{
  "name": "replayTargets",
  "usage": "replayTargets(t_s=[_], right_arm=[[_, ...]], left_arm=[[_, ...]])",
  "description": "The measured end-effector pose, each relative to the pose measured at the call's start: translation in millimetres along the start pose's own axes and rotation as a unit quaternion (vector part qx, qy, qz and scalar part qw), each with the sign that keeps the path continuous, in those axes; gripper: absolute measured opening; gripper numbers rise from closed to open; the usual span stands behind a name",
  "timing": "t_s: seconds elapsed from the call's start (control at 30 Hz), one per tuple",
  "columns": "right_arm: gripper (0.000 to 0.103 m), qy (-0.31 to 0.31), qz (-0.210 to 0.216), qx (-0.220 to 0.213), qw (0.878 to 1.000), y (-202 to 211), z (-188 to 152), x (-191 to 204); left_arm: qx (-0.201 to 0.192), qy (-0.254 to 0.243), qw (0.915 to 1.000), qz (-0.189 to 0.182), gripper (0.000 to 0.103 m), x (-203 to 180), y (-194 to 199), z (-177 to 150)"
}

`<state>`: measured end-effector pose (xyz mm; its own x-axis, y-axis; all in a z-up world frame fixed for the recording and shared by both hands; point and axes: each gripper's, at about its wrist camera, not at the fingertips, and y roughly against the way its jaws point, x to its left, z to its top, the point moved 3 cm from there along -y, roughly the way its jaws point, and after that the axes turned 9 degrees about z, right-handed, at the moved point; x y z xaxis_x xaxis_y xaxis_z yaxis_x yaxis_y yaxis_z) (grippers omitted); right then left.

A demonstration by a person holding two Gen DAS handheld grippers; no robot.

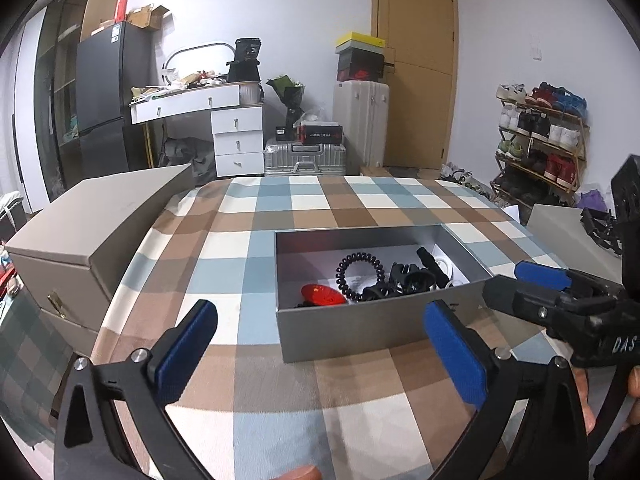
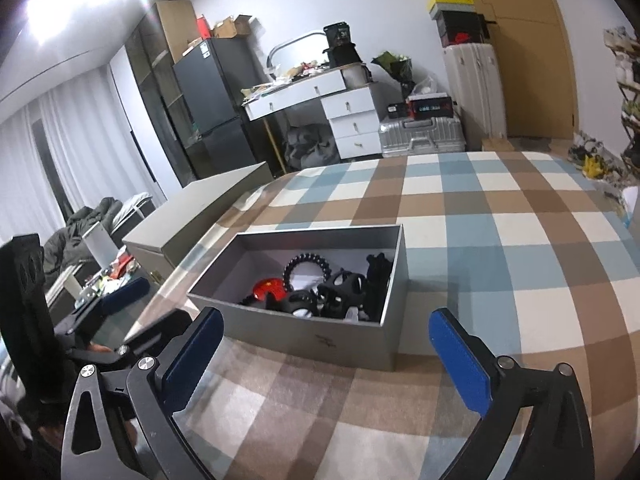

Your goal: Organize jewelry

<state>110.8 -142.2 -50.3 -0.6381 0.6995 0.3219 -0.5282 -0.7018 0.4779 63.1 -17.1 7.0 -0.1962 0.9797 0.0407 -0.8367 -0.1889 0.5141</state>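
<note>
Overhead, one grey box (image 1: 384, 328), two grippers (image 1: 320, 344).

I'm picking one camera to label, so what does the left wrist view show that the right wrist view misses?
Only the left wrist view shows the full shoe rack and the right gripper from the side, beside the box. Only the right wrist view shows the curtains and a cluttered side table. Both show the open grey box of hair ties and clips on the checked cloth, the beige case, and open, empty jaws.
</note>
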Motion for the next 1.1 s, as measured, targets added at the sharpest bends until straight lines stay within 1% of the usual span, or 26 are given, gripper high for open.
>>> replayTargets(t_s=[0.17, 0.33, 0.4, 0.53, 0.67, 0.77, 0.87, 1.0, 1.1], right_arm=[[0.103, 0.035, -0.001, -0.019, 0.999, 10, -5, 9], [0.103, 0.084, -0.011, -0.069, 0.994, 22, -7, 18], [0.103, 0.097, -0.018, -0.076, 0.992, 24, -8, 20], [0.103, 0.116, -0.018, -0.097, 0.988, 29, -11, 23], [0.103, 0.122, -0.024, -0.103, 0.987, 31, -11, 25], [0.103, 0.132, -0.026, -0.096, 0.986, 28, -12, 29], [0.103, 0.141, -0.026, -0.09, 0.986, 25, -13, 32], [0.103, 0.141, -0.027, -0.093, 0.985, 27, -14, 32], [0.103, 0.134, -0.025, -0.086, 0.987, 24, -13, 28]], left_arm=[[-0.02, 0.007, 0.9998, 0.002, 0.101, 0, 8, -3], [-0.045, 0.002, 0.999, 0.002, 0.101, -3, 12, -4], [-0.053, 0.005, 0.9986, -0.001, 0.101, -3, 12, -6], [-0.055, 0.001, 0.9985, -0.003, 0.101, -7, 11, -8], [-0.05, -0.006, 0.9987, -0.006, 0.101, -9, 9, -8], [-0.047, -0.006, 0.9989, -0.007, 0.101, -9, 9, -9], [-0.04, -0.005, 0.9992, -0.001, 0.101, -10, 8, -11], [-0.05, -0.005, 0.9987, -0.002, 0.101, -10, 14, -11], [-0.052, -0.001, 0.9986, -0.003, 0.101, -9, 14, -11]])
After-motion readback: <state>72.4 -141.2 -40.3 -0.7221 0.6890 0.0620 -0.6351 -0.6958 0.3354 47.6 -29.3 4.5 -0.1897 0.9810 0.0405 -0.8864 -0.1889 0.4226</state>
